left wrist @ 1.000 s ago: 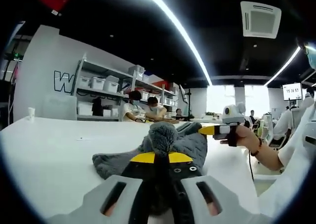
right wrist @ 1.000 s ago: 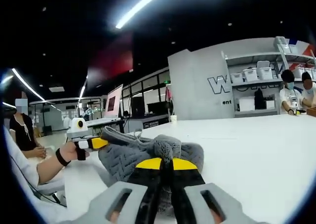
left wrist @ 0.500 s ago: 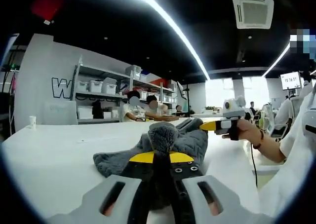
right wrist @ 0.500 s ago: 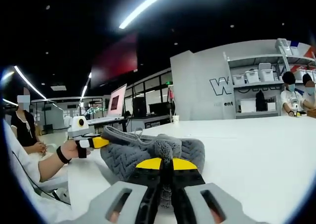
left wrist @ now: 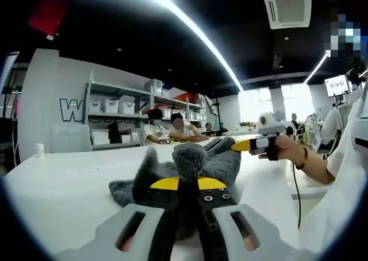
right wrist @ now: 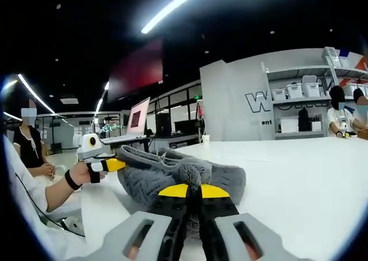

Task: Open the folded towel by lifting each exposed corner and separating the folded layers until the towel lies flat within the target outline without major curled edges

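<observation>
Centre frame, the soft, limp towel (left wrist: 215,160) bunches; both grippers (left wrist: 188,187) (right wrist: 193,195) pinch its thick folds, best gripped at corners.

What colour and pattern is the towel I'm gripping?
Grey, with a quilted zigzag texture; the towel shows best in the right gripper view.

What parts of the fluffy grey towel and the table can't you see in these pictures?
- Left gripper view: the near part of the grey towel is hidden behind the left gripper.
- Right gripper view: the right gripper covers the towel's near edge.
- Both views: any target outline on the white table can't be made out; the camera looks too flat.
</observation>
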The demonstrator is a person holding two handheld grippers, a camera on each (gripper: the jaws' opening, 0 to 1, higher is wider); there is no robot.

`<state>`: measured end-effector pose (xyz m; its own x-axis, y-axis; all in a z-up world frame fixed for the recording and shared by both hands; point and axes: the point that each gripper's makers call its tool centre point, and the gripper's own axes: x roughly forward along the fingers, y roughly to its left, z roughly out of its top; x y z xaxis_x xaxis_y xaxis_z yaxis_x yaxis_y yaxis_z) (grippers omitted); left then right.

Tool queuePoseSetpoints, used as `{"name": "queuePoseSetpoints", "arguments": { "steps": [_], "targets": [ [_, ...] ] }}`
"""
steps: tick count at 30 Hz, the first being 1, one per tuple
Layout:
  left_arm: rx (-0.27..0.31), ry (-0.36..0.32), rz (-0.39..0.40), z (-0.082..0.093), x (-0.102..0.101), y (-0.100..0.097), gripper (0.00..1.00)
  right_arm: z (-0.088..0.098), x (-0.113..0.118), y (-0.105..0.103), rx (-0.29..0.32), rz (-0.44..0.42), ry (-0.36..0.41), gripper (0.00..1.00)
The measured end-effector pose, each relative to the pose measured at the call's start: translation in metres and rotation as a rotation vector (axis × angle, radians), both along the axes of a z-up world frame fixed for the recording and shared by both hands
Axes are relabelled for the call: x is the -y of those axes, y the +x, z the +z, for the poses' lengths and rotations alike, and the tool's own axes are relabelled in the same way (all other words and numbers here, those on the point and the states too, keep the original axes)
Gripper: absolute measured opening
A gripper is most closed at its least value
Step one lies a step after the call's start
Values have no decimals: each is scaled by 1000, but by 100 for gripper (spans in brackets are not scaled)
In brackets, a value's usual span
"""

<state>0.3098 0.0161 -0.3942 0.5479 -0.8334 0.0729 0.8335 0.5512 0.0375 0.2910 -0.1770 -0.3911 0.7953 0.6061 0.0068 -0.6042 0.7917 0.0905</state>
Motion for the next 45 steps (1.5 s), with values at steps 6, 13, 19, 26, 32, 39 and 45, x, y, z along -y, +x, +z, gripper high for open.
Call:
{"name": "queuePoseSetpoints", "arguments": {
  "steps": [6, 13, 19, 26, 32, 39, 45],
  "targets": [
    [25, 15, -25, -2, 2, -13, 5, -4, -1, -6, 2, 5, 0, 0],
    [35, 26, -37, -4, 3, -21, 5, -5, -1, -12, 11, 12, -9, 0],
    [43, 52, -55, -8, 3, -33, 6, -5, 3, -18, 23, 26, -10, 0],
    [28, 58, -71, -12, 2, -39, 6, -9, 2, -28, 37, 47, -47, 0],
    [0, 64, -88, -18, 1, -47, 7, -13, 0, -35, 50, 72, -85, 0],
    [-18, 64, -102, -25, -3, -55, 8, -18, -5, -48, 56, 90, -102, 0],
    [-34, 87, -112, -30, -4, -63, 8, -26, -7, -57, 51, 118, -126, 0]
  ]
}}
